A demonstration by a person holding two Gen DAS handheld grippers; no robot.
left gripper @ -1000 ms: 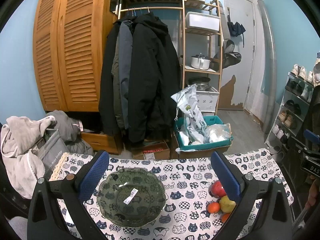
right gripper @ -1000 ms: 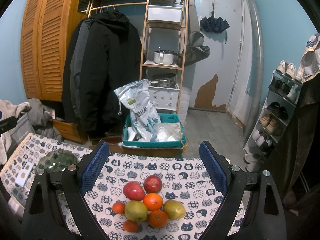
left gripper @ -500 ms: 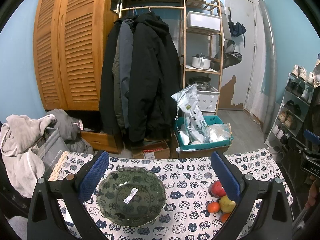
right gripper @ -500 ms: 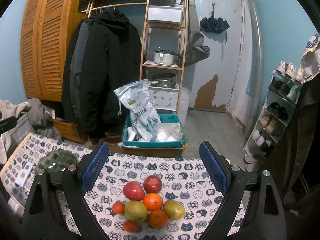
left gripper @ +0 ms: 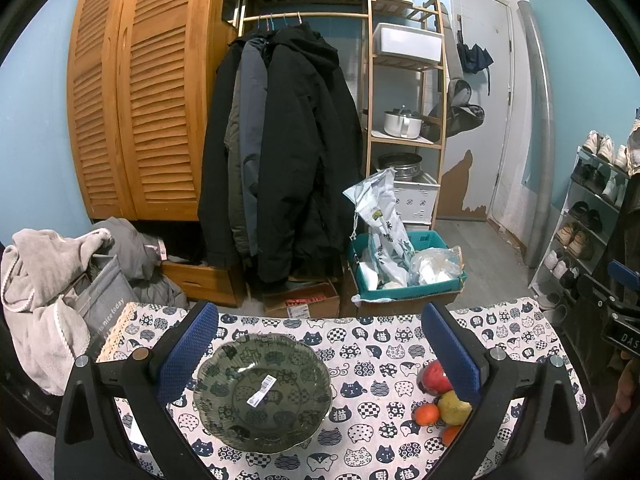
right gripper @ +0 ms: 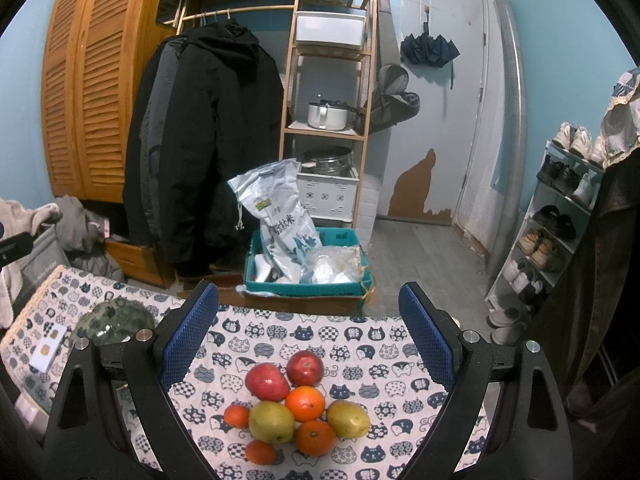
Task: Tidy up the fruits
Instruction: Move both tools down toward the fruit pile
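Both claws gape empty: right gripper (right gripper: 308,334) over the fruit pile (right gripper: 296,404), lower centre; left gripper (left gripper: 320,350) over the glass bowl (left gripper: 262,390). Round, firm, likely slippery fruits; pinch across widest middle.

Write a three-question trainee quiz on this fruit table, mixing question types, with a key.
1. True or false: the green bowl already holds fruit.
2. How many red apples lie in the fruit pile? A) one B) two C) four
3. Fill in: both the left gripper and the right gripper are ____.

Key: 1 false, only a sticker lies in it. 2 B. 3 open, holding nothing.
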